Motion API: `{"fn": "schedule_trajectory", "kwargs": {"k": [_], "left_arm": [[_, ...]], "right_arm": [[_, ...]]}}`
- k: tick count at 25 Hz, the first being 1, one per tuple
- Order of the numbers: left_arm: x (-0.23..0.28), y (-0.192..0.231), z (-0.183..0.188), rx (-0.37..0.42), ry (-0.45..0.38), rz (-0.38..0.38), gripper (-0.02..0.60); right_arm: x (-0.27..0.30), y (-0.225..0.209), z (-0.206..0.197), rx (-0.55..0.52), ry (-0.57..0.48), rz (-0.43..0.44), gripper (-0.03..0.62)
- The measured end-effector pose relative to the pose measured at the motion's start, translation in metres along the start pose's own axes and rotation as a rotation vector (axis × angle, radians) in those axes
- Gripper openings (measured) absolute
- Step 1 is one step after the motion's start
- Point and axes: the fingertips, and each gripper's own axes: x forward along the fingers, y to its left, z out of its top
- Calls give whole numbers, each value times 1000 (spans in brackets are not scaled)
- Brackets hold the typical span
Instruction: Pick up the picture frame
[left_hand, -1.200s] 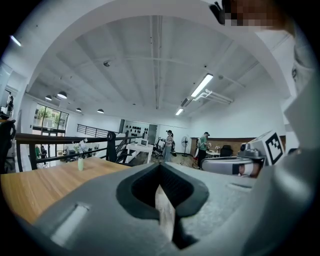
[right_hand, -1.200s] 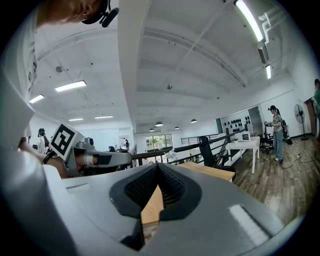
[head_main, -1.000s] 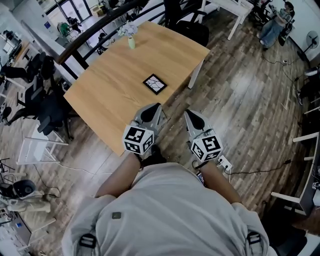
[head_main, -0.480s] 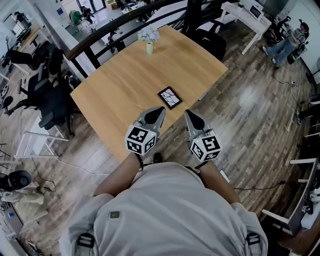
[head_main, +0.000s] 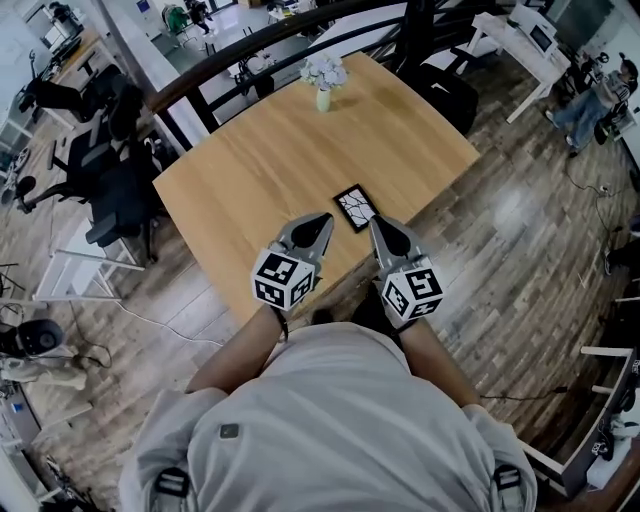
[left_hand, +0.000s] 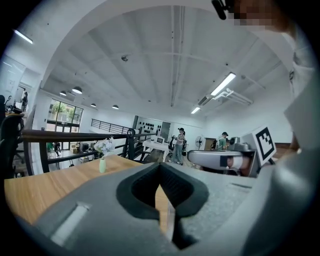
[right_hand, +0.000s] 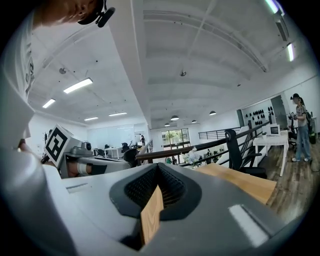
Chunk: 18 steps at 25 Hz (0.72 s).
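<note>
A: State of your grippers?
B: Your left gripper (head_main: 318, 220) has its jaws together with nothing between them. Your right gripper (head_main: 380, 225) is the same, closed and empty.
A: Picture frame?
B: The picture frame (head_main: 356, 207) lies flat on the table (head_main: 270, 160) near the front edge, between your two gripper tips and just ahead of them, in neither grip. A vase of flowers (head_main: 323, 82) stands at the far edge.
</note>
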Motion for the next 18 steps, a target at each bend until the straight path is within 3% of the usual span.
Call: {"fn": "schedule_trajectory", "kwargs": {"k": [7,18], "left_arm": [[15,27,2,-28,-16,112,2],[65,59,-3,-97,-9,286,2]], "right_arm": [[35,-17,-3,3,27,112,9],[94,-77,-9,11,95,277,9]]}}
